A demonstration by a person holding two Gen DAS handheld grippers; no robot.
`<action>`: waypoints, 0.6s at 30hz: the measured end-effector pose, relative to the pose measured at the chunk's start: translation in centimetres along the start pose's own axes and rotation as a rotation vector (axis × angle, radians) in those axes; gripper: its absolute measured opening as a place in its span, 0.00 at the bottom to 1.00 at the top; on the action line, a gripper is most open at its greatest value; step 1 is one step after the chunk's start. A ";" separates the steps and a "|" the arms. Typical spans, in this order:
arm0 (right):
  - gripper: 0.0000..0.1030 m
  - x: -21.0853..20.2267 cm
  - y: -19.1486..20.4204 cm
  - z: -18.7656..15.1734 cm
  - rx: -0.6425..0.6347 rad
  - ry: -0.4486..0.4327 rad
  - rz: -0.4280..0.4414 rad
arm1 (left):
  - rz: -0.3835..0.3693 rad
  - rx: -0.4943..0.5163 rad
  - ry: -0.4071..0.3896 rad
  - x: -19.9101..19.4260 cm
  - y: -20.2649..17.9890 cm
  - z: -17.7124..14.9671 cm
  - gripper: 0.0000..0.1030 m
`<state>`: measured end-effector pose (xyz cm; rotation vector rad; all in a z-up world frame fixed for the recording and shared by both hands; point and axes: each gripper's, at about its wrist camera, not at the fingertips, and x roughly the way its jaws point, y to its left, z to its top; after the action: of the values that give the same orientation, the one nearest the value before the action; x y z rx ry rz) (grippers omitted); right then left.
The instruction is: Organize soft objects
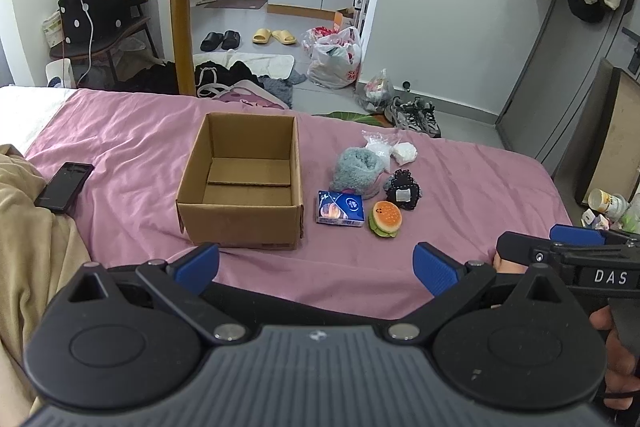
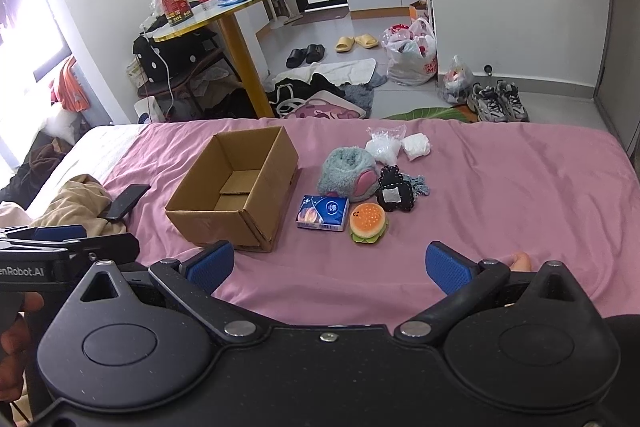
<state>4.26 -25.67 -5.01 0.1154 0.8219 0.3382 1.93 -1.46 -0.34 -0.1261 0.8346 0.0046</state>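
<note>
Two views, left wrist 1st. Left tongs are wide open w/ nothing in them, above the near edge of the bed. An empty cardboard box sits in the middle of the pink sheet. Just beside it, on the right, lies a blue tissue pack. A burger toy sits just right of the pack. Behind them are a fluffy gray thing, a small black pouch and two white bags. A black phone lies near the bed's left edge. Right tongs poke in low at the right; can't tell how far open from here.

Right wrist view next. Right tongs are wide open too, empty, above the near edge. Box, tissue pack, burger toy, fluffy thing and pouch sit close together mid-bed. Phone lies at the left.
</note>
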 end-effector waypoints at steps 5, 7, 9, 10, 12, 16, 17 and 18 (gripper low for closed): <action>1.00 1.2 -0.9 0.5 0.017 0.015 -0.006 | -0.005 -0.007 0.003 0.8 -0.2 0.7 0.99; 1.00 1.7 -1.4 0.7 0.028 0.021 -0.005 | -0.011 -0.016 0.014 1.3 -0.3 0.9 0.99; 1.00 2.3 -2.0 0.9 0.050 0.029 0.008 | -0.010 -0.014 0.007 1.6 -0.6 1.2 0.99; 1.00 2.5 -2.3 0.9 0.061 0.034 0.014 | -0.008 -0.012 0.004 1.8 -0.7 1.3 0.99; 1.00 3.2 -2.9 1.2 0.080 0.040 0.021 | -0.011 -0.021 0.007 2.4 -0.8 1.6 0.99; 1.00 4.2 -3.8 1.8 0.103 0.042 0.036 | -0.017 -0.044 0.008 3.8 -0.8 2.2 0.99; 1.00 4.4 -4.1 1.9 0.113 0.039 0.038 | -0.013 -0.048 0.007 4.2 -0.9 2.4 0.99; 1.00 4.7 -4.5 2.1 0.126 0.036 0.039 | -0.011 -0.052 0.005 4.6 -0.9 2.5 0.99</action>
<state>9.88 -28.24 -7.89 0.2439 0.8778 0.3260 6.93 -2.31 -2.01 -0.1802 0.8391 0.0159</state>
